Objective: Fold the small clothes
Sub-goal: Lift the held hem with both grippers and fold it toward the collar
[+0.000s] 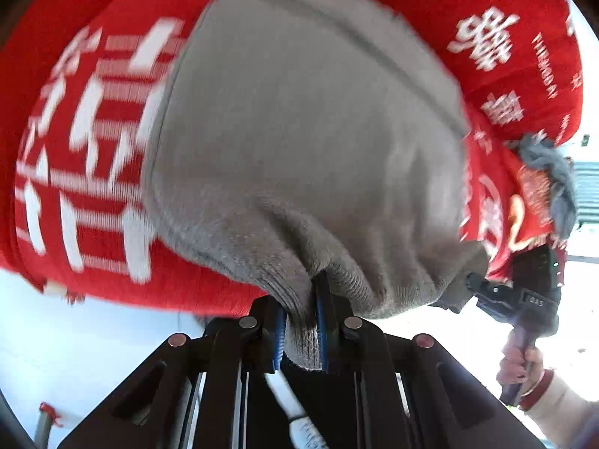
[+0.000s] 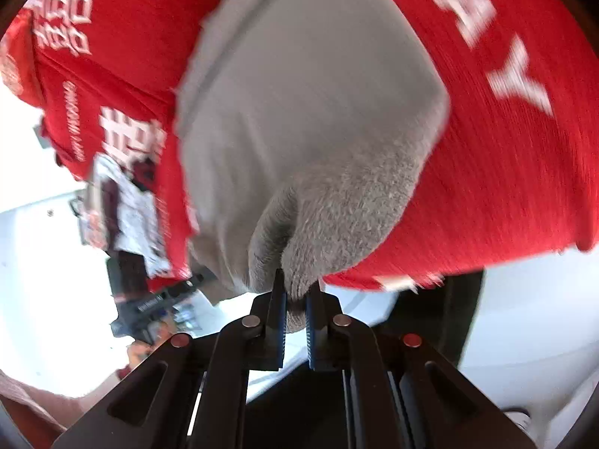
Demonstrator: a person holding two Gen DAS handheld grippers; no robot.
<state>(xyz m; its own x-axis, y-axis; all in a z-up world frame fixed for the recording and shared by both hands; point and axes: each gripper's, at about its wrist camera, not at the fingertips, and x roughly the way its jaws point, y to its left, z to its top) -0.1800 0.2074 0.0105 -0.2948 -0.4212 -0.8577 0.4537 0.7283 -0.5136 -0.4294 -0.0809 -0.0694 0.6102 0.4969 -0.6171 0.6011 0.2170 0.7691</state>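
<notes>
Grey fleecy knit garment (image 1: 299, 131) is pinched shut by both left gripper (image 1: 299, 321) and right gripper (image 2: 295, 318) over the red printed cloth (image 1: 93, 131); lift evenly, keeping its edge taut.

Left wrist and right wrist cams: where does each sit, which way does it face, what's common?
Left wrist: on the left gripper, facing along its jaws, shut on the grey knitted cloth over a red printed fabric; the person's other hand with the right gripper shows at right.
Right wrist: on the right gripper, jaws shut on the same cloth's edge; no clear body part.
Shared: grey cloth, red fabric.
</notes>
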